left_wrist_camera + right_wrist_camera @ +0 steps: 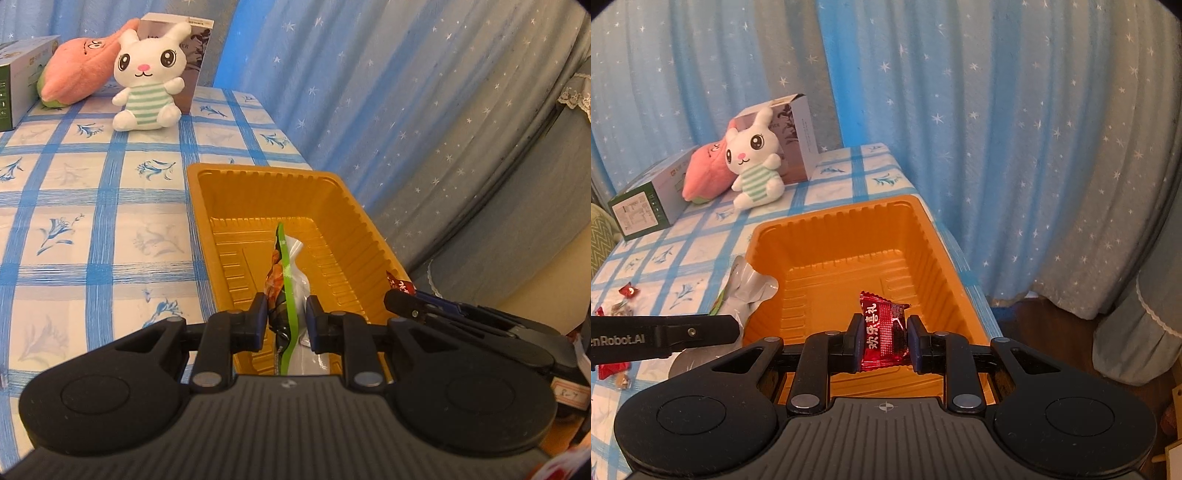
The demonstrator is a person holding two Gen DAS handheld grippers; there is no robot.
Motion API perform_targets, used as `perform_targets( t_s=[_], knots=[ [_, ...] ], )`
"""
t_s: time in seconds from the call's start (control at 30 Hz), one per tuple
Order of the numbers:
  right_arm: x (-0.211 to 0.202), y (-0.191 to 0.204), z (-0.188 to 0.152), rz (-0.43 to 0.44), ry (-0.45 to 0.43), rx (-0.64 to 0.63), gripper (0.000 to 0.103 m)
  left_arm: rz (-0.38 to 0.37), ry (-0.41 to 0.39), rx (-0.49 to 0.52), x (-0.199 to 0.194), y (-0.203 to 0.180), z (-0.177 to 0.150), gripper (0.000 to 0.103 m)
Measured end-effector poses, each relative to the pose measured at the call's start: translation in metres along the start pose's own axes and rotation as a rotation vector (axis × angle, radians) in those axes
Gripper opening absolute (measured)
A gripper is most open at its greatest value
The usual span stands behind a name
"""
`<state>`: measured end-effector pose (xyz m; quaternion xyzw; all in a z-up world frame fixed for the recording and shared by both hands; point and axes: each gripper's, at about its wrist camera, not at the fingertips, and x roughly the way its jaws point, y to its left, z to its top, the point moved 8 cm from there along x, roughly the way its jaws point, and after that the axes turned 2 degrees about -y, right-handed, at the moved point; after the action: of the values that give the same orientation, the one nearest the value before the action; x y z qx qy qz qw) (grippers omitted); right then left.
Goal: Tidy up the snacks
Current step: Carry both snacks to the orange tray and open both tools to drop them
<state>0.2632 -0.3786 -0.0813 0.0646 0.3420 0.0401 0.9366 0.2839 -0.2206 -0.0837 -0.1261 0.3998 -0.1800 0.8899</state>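
An orange plastic tray stands at the right edge of the table; it also shows in the right wrist view. My left gripper is shut on a green and silver snack packet, held edge-up over the tray's near end. My right gripper is shut on a red candy packet with white lettering, held over the tray's near end. The left gripper's finger and its packet show at the tray's left rim. The right gripper's tip shows at the tray's right rim.
A white plush rabbit, a pink plush, a brown box and a green box stand at the back. Loose red candies lie left of the tray. Starry blue curtains hang behind the table.
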Motion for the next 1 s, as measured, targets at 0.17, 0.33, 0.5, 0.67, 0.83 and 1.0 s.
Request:
perform_targets(
  t_s=[0.17, 0.33, 0.5, 0.67, 0.83, 1.0],
  knots=[
    [0.004, -0.001, -0.001, 0.001, 0.008, 0.007, 0.025, 0.005, 0.008, -0.014, 0.008, 0.002, -0.001, 0.02],
    [0.005, -0.001, -0.003, 0.003, 0.015, 0.014, 0.025, 0.009, 0.0, -0.026, 0.001, 0.008, -0.003, 0.021],
    [0.006, 0.002, -0.005, 0.013, 0.024, 0.02, 0.025, 0.022, -0.02, -0.048, -0.016, 0.019, -0.007, 0.025],
    [0.005, 0.006, -0.004, 0.031, 0.027, 0.03, 0.025, 0.048, -0.034, -0.057, -0.031, 0.029, -0.012, 0.032],
    [0.004, 0.009, 0.0, 0.072, 0.019, 0.071, 0.033, 0.059, -0.053, -0.05, -0.044, 0.034, -0.015, 0.048],
    [-0.011, 0.006, 0.007, 0.058, -0.023, 0.095, 0.07, 0.081, -0.082, -0.006, -0.058, 0.035, -0.017, 0.059]
  ],
)
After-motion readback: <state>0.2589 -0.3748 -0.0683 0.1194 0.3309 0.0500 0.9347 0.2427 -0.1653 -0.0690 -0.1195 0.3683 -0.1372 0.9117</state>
